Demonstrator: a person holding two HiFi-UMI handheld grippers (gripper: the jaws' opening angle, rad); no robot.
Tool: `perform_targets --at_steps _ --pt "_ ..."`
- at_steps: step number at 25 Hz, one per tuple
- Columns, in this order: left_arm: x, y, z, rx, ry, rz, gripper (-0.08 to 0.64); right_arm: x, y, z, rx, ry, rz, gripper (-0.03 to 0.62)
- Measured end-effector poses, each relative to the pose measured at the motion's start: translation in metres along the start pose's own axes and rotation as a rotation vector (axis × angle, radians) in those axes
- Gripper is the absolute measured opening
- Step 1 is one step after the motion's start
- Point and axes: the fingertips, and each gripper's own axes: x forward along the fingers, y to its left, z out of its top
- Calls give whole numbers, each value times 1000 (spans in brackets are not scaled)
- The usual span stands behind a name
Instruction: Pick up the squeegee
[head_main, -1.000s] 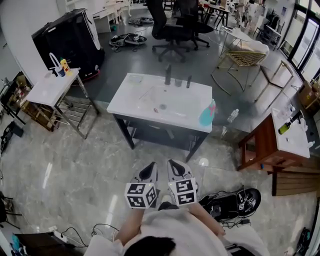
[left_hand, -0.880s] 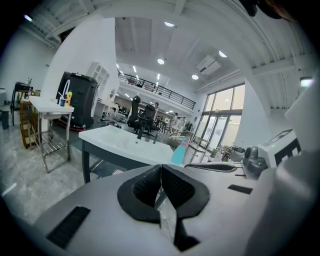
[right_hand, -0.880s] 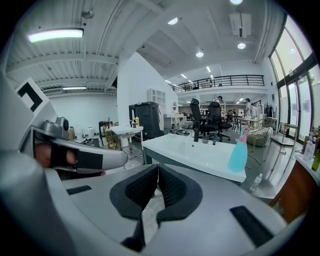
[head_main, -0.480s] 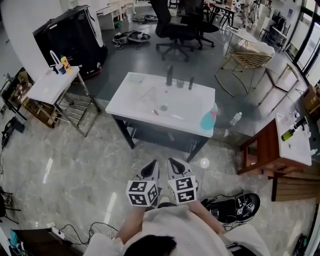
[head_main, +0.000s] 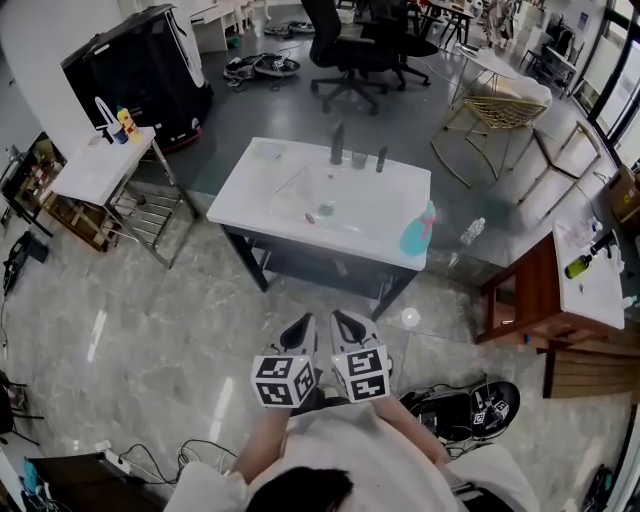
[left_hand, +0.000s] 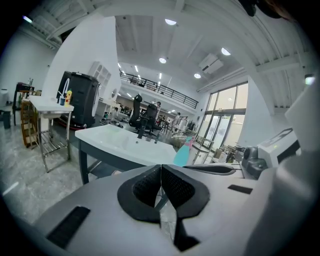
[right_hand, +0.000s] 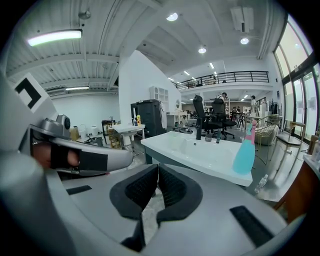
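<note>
Logged a slight up-frame shift of left gripper (head_main: 299, 332) and right gripper (head_main: 346, 328) toward the white surface (head_main: 250, 186) versus a second ago; fingers (left_hand: 145, 189) on both unchanged, pressed together, holding nothing. Located squeegee (head_main: 292, 181) on that surface, upper centre of frame, left of the basin (head_main: 350, 197): thin pale bar lying diagonally, too small for detail.

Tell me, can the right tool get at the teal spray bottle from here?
Probably not yet: the right tool is shut, short of the sink counter where the spray bottle stands; open floor lies between.
</note>
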Motion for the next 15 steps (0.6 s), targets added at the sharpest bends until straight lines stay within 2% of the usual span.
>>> perform_targets --at_steps 15 --pt "26 8 9 -7 0 -5 26 22 -10 6 -4 11 8 28"
